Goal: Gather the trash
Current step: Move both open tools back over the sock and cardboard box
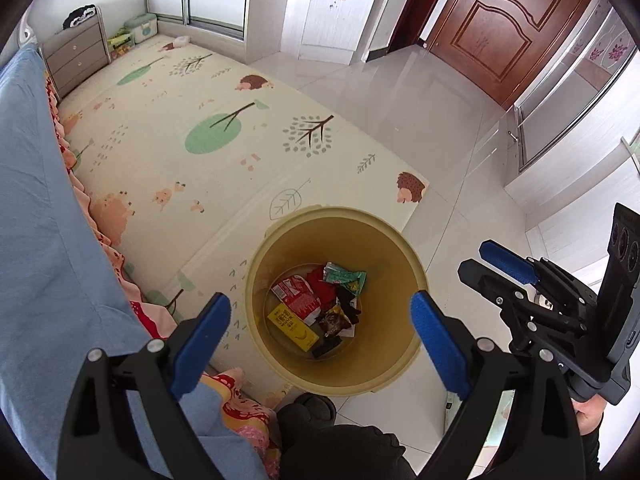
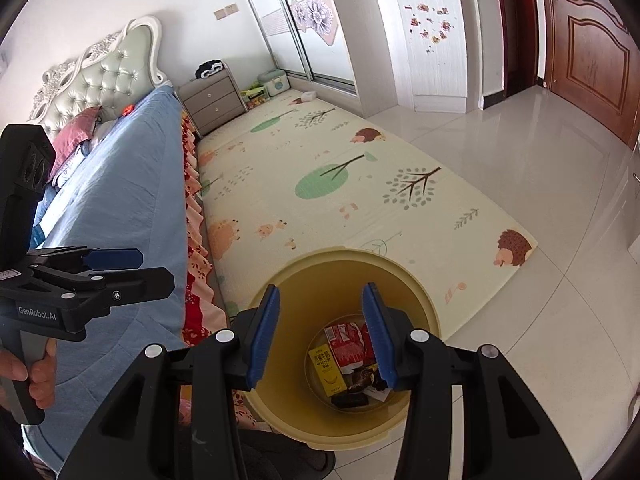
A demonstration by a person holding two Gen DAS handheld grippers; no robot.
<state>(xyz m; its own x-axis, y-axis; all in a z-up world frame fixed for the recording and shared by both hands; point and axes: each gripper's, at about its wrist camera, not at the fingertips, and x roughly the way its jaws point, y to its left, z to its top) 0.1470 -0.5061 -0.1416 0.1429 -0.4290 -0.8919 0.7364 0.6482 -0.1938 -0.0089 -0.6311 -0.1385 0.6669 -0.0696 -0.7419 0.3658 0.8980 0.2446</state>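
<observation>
A: Bedroom floor, pale glossy tiles (image 1: pixel 400 92), with a cream play mat (image 1: pixel 168 152) printed with green trees and hedgehogs running along the bed (image 1: pixel 36 216). What else stands around?

B: Blue cover on the bed, a frilled pink and red skirt under it. A grey drawer unit (image 1: pixel 78 58) sits at the mat's far end, a brown wooden door (image 1: pixel 504 24) is off to the right, and sliding mirrored wardrobe doors (image 2: pixel 296 24) are at the back. Nothing lies between the tongs and the bin.

A: And the bin?

B: A round yellow bin (image 1: pixel 256 284), open-topped, standing partly on the mat's near corner and partly on tile, close to the bed.

A: What's inside?

B: Trash (image 1: pixel 320 308) at the bottom: a red and white wrapper, a yellow carton with a banana on it, a green packet, something red, and dark wrappers.

A: The tongs?

B: Left gripper (image 1: pixel 320 340) hangs above the bin with its blue pads spread wide, nothing between them. Right gripper (image 2: pixel 320 340) is over the bin too, pads about half apart and empty. A dark shoe (image 1: pixel 308 408) shows just beside the bin.
</observation>
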